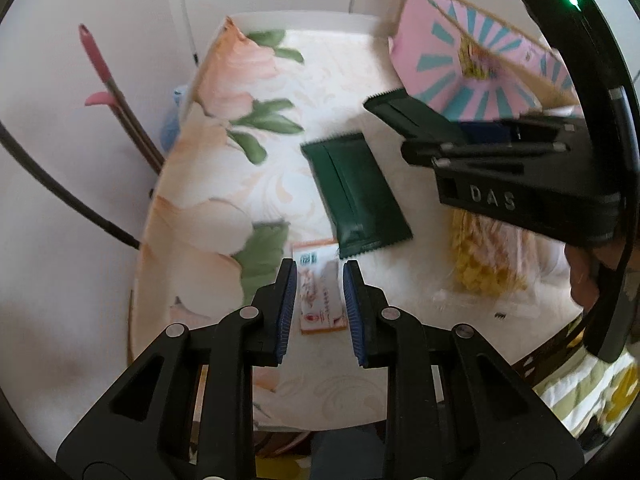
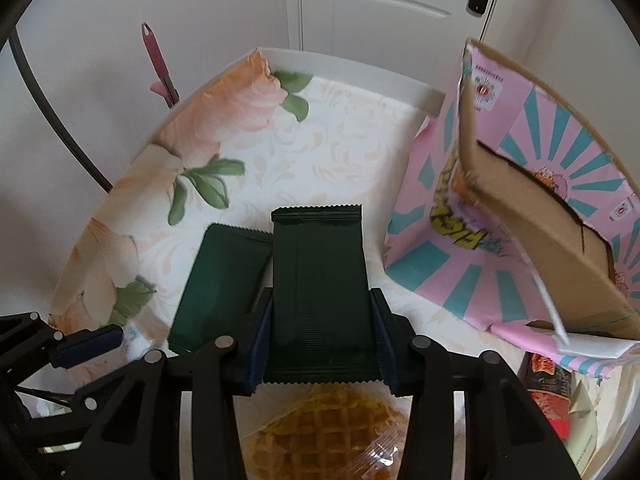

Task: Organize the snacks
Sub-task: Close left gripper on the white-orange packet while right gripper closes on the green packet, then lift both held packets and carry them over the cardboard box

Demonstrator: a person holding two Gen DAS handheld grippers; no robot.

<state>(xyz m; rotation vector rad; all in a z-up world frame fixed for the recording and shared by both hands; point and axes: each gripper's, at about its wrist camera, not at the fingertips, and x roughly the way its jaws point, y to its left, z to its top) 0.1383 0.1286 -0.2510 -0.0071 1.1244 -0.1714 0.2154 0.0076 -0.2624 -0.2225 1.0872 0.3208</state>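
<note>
My left gripper [image 1: 319,266] is shut on a small orange and white snack packet [image 1: 322,300], held just above the floral tablecloth [image 1: 224,184]. A dark green packet [image 1: 356,192] lies flat beyond it. My right gripper [image 2: 322,296] is shut on a second dark green packet [image 2: 320,272], its pads pressing both long edges and lifting it over the other green packet [image 2: 220,280]. In the left wrist view the right gripper [image 1: 436,136] hangs at the right with that packet [image 1: 412,116] sticking out. A pink and teal cardboard box [image 2: 500,220] stands open at the right.
A clear bag of waffles [image 2: 320,432] lies under the right gripper. A red packet [image 2: 548,392] sits by the box's base. A pink-handled tool [image 1: 104,80] leans on the wall left of the table. A white door [image 2: 380,12] stands behind.
</note>
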